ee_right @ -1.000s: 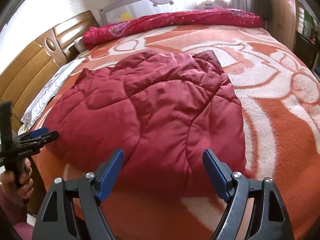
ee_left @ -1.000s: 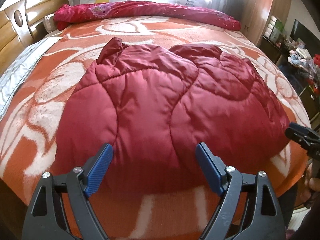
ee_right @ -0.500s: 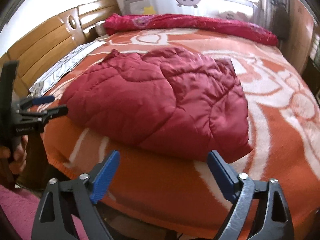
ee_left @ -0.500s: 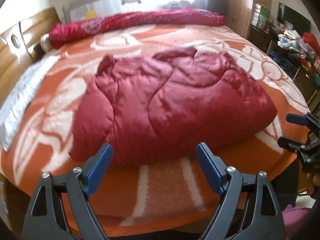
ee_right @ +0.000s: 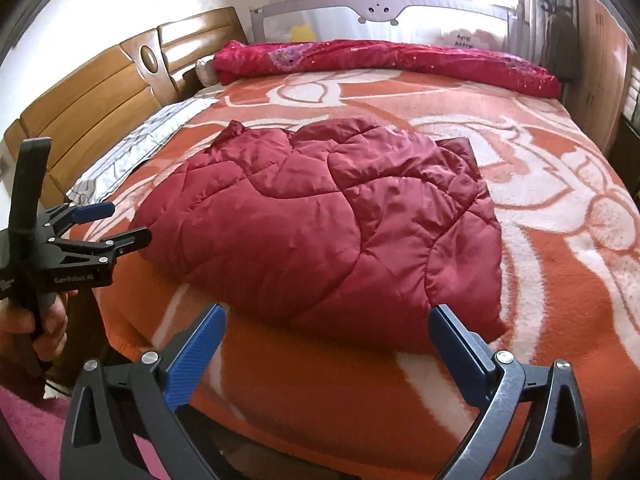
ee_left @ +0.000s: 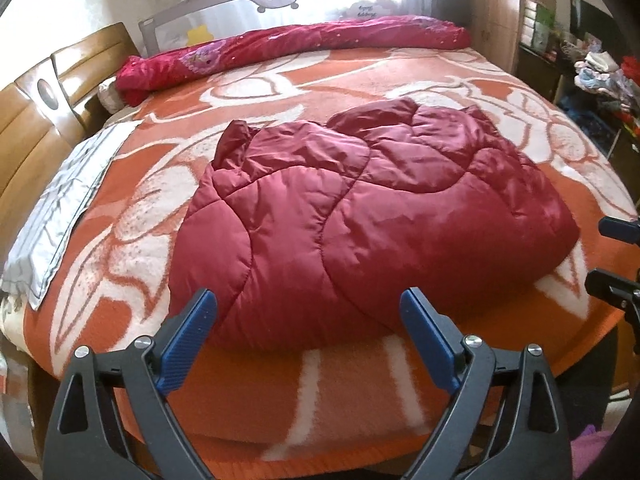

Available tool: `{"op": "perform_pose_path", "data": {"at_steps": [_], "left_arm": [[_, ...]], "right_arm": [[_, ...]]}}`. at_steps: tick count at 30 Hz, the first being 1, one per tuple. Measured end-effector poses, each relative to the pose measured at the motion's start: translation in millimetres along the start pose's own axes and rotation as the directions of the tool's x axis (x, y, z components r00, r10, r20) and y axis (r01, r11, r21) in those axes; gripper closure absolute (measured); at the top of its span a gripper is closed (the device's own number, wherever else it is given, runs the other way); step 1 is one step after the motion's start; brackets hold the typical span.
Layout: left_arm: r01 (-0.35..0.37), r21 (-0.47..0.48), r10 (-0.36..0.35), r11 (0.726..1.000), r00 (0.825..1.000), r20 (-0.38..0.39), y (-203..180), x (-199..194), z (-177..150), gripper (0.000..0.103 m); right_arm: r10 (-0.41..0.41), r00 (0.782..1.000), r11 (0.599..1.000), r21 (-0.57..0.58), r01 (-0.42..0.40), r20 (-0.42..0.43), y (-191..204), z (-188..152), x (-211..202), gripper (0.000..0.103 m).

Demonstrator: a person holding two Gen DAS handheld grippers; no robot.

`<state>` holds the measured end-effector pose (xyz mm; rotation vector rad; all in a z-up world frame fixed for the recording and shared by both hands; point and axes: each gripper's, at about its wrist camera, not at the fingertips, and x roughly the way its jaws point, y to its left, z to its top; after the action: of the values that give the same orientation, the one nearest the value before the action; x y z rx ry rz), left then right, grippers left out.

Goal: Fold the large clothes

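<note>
Both grippers' jaws just opened, empty

We see only the fingertips of the right hand-held gripper (ee_left: 616, 260) at the frame's edge, and the shelf clutter (ee_left: 600, 72) is too small to identify.

A wide bed (ee_left: 120, 360) carries an orange blanket (ee_left: 344, 396) with white flower outlines. At its centre lies a folded dark-red quilted coat (ee_left: 360, 216). At twelve o'clock, along the far edge, stretches a rolled crimson quilt (ee_left: 288, 46). At nine o'clock a grey-white cloth (ee_left: 66, 200) lies flat beside the wooden headboard (ee_left: 28, 128).
</note>
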<state>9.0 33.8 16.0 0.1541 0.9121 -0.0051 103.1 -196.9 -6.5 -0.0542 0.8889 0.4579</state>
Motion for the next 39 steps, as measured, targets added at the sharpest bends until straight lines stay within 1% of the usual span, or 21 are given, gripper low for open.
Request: {"op": "perform_pose_path", "data": {"at_steps": [4,9,21,32,39], "left_arm": [[-0.002,-0.014,0.002,1.000,1.000,-0.015,2.3,12.1,5.8,0.009],[0.003,-0.031,-0.003,1.000,1.000,-0.015,4.2,17.7,11.8,0.009],[0.021,-0.033,-0.021,0.999,1.000,-0.012,0.3,24.0,28.6,0.009],[0.049,-0.036,-0.050,0.998,0.998,-0.038,-4.0,32.1,34.7,0.009],[0.053,-0.041,-0.055,0.998,0.997,-0.047,-4.3,34.3,35.7,0.009]], "right_arm": [[-0.007,1.000,1.000,0.003,0.007,-0.007,-1.5,6.0,12.3,0.001],[-0.012,1.000,1.000,0.002,0.012,-0.024,-5.4,15.1,26.2,0.001],[-0.014,1.000,1.000,0.000,0.014,-0.020,-13.7,37.1,38.6,0.001],[-0.012,0.999,1.000,0.005,0.012,-0.037,-17.7,41.5,47.9,0.001],[-0.012,0.999,1.000,0.007,0.012,-0.044,-17.8,42.6,51.9,0.001]]}}
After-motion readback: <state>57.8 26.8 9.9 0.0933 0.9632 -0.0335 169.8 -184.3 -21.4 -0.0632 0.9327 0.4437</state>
